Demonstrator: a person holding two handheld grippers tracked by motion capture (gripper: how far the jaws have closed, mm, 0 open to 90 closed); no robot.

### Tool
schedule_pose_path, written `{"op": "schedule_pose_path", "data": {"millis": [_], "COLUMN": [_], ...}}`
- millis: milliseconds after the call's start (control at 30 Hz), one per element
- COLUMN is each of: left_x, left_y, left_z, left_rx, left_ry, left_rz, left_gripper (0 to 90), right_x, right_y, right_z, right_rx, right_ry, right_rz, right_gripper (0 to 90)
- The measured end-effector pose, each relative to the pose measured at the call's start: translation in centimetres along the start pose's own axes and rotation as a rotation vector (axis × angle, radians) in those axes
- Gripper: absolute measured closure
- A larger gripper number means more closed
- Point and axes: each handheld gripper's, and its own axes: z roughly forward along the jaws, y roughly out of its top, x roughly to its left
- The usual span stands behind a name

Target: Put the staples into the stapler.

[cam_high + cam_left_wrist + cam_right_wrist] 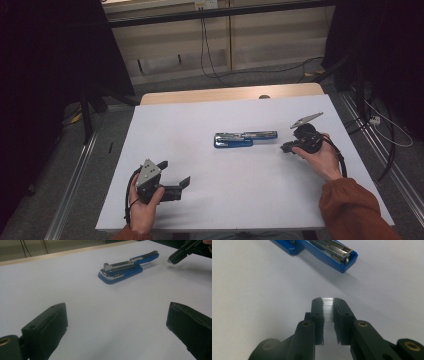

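A: What is lying under the work area?

B: A white sheet (pixel 210 190) is covering most of the wooden table (pixel 230 94), leaving a strip of bare wood showing along the far edge.

A: And around the table?

B: Grey carpet floor (pixel 40 200) is showing on both sides. A metal rail (pixel 75 175) is running along the floor at the left. Black cables (pixel 205 55) are hanging down the pale wall panel (pixel 270 40) at the back, and more cables are lying on the floor at the right (pixel 395 135). Dark curtains (pixel 45 65) are closing off both sides.
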Motion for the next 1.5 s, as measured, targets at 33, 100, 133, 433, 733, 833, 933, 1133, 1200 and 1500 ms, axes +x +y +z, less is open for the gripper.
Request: {"op": "schedule_pose_path", "data": {"millis": [33, 100, 133, 433, 733, 833, 933, 1133, 1200, 1500], "left_x": [0.0, 0.0, 0.0, 0.0, 0.0, 0.0, 0.1, 0.1, 0.1, 0.1], "left_y": [0.0, 0.0, 0.0, 0.0, 0.0, 0.0, 0.0, 0.1, 0.1, 0.1], "left_z": [0.0, 0.0, 0.0, 0.0, -0.1, 0.0, 0.0, 0.0, -0.1, -0.1], "left_rx": [0.002, 0.003, 0.003, 0.0, -0.006, -0.004, -0.003, -0.003, -0.003, -0.008], "left_ry": [0.002, 0.003, 0.003, -0.001, -0.002, -0.001, -0.001, -0.004, -0.004, 0.002], "left_rz": [0.001, 0.004, 0.003, 0.0, -0.001, -0.002, -0.002, 0.005, 0.006, 0.0], "left_gripper": [3.7, 3.8, 3.8, 3.7, 3.8, 3.7, 3.8, 3.8, 3.7, 3.8], "right_x": [0.1, 0.3, 0.3, 1.0, 1.8, 2.1, 2.4, 3.2, 3.4, 4.0], "right_y": [0.0, 0.1, 0.2, 0.6, 1.0, 1.2, 1.3, 1.6, 1.8, 3.2], "right_z": [0.0, 0.0, 0.0, -0.3, -0.3, 0.0, 0.3, 0.8, 0.8, 1.4], "right_rx": [-0.003, -0.013, -0.022, -0.086, -0.139, -0.135, -0.132, -0.141, -0.145, -0.155], "right_ry": [0.002, 0.009, 0.016, 0.054, 0.061, 0.073, 0.08, 0.111, 0.117, 0.131], "right_rz": [-0.007, -0.021, -0.026, -0.071, -0.11, -0.119, -0.132, -0.146, -0.149, -0.167], "right_gripper": [79.5, 79.5, 79.5, 79.6, 79.5, 79.5, 79.5, 79.5, 79.5, 79.5]}}
